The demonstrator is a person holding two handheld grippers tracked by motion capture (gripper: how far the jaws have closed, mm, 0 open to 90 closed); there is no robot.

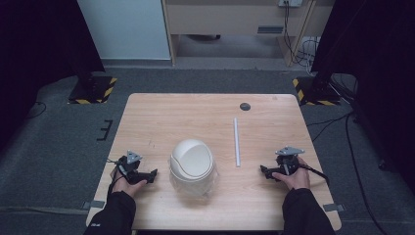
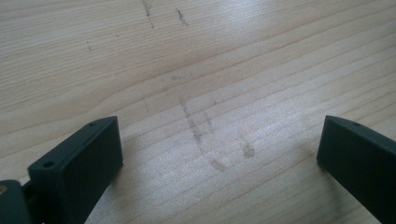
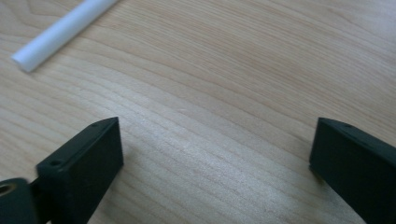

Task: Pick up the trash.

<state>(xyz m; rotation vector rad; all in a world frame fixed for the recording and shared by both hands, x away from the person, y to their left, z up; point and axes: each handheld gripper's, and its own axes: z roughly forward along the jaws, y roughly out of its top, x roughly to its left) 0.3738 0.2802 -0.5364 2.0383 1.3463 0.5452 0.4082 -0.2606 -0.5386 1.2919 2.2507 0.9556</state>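
Wooden table [image 1: 161,112]: white bin [image 1: 192,166] (rod [image 1: 237,142] beside)

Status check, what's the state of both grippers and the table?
Left gripper open, empty. Right gripper open, empty. White domed bin between them, white rod lying near right. Nothing blocking.

matt pale wood table [image 1: 161,117], smooth white plastic rod [image 1: 237,142].

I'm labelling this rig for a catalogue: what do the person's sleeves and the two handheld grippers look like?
Both sleeves are black. The left gripper and right gripper are black, each topped by a grey three-cornered plate and trailing a thin black cable. Their jaws are flat, blocky and black.
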